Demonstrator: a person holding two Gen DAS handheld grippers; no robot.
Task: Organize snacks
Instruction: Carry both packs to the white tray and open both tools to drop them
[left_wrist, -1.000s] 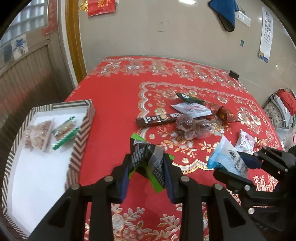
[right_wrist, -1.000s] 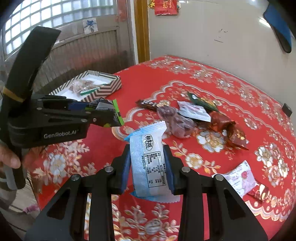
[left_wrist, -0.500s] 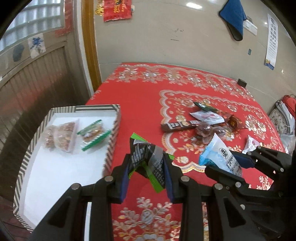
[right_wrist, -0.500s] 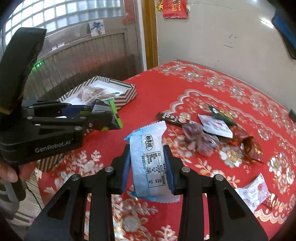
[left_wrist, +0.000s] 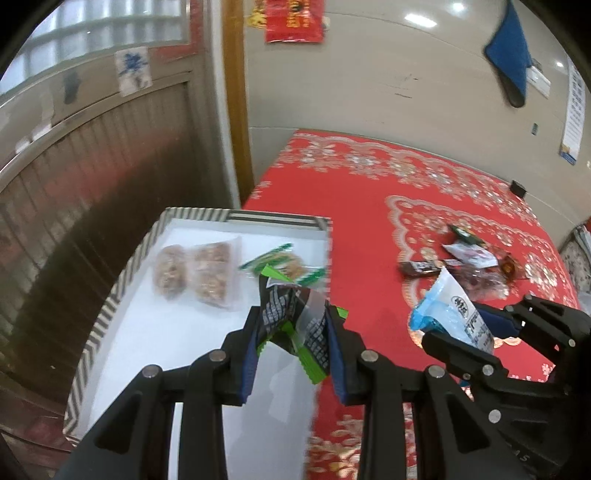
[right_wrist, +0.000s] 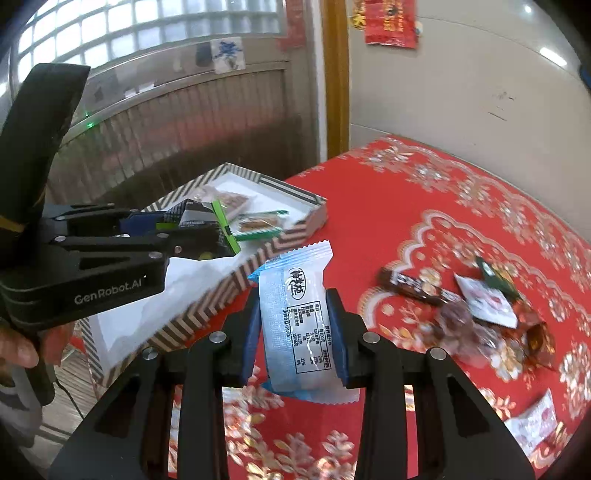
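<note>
Over the striped tray (left_wrist: 110, 310), the left gripper (left_wrist: 291, 332) is pinching a black-green packet (left_wrist: 295, 314). Just beside it over the red cloth (left_wrist: 369, 229), the right gripper (right_wrist: 293, 325) clamps a blue-white packet (right_wrist: 295, 317).

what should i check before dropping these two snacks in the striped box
1. Left claw clamped on the black and green packet: ok.
2. Right claw clamped on the blue and white packet: ok.
3. Left packet over the striped box: ok, near its right wall.
4. Right packet over the box: not ok, it hangs over the red tablecloth beside the box.
5. Bare floor in the box for two more: ok, the clear bag and green-edged packet lie at the far end.
6. Claws clear of each other: ok.
</note>
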